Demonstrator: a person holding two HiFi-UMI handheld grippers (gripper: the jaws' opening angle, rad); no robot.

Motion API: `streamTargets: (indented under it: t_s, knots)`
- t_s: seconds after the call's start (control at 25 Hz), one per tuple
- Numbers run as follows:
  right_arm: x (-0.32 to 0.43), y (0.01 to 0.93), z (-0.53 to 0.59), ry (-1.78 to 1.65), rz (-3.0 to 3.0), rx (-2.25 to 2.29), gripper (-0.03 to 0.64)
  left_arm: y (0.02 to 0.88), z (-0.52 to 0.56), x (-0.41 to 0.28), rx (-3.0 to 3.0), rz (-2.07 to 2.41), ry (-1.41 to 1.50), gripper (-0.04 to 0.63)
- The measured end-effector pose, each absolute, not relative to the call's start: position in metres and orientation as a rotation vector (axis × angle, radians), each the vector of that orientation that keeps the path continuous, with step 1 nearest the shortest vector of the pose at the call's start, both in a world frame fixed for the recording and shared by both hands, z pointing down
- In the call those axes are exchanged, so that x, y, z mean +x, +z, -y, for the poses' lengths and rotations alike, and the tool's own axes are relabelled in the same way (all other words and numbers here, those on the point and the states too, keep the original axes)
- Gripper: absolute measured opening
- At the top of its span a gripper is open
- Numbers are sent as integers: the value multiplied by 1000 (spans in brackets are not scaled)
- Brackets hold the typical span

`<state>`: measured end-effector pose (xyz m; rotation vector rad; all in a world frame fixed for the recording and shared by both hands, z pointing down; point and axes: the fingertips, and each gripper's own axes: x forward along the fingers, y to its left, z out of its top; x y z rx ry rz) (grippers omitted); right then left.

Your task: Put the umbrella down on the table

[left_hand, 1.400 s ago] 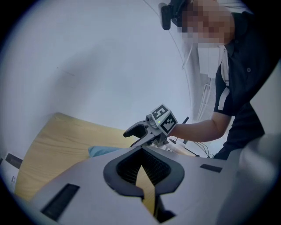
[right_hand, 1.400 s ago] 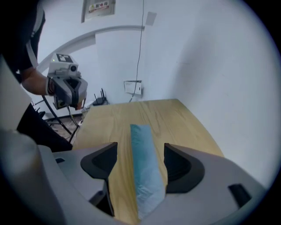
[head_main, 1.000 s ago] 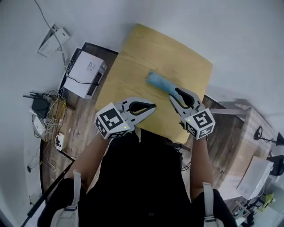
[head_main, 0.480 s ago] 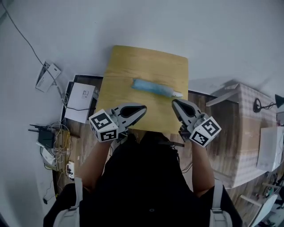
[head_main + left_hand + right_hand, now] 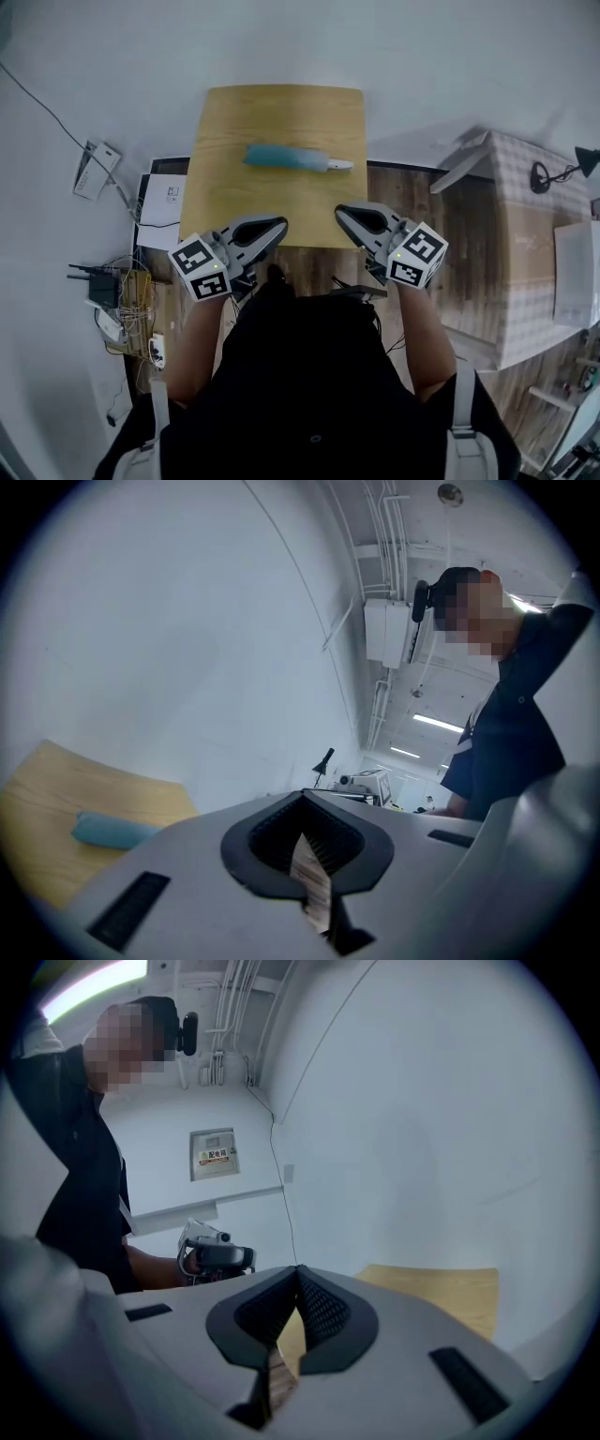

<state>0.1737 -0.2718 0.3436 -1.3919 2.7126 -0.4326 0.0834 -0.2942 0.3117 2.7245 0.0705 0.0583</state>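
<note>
— Since the folded blue umbrella (image 5: 286,157) lies flat across the middle of the wooden table (image 5: 225,206), how would it handle?
— Light, I'd judge: soft, slippery fabric over stiff ribs. It is best taken at its firm pale handle end, toward the table's right edge.
— And the grippers?
— The left gripper (image 5: 279,225) and right gripper (image 5: 341,212) hover at the table's near edge, jaws pressed together, holding nothing.

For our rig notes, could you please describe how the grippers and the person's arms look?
Both the left gripper and right gripper are light grey, with black ribbed pads lining the jaws and a rear cube with black-and-white square markers. The person wears a black top.
</note>
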Motion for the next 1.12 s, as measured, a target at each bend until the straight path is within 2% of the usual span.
streamTargets:
  t_s: [0.48, 1.12]
  knots:
    - [194, 368, 142, -536, -2697, -1246, 18, 331, 141, 106, 2674, -19, 118, 12]
    - [146, 347, 48, -486, -2725, -1238, 18, 302, 46, 69, 2741, -71, 50, 12]
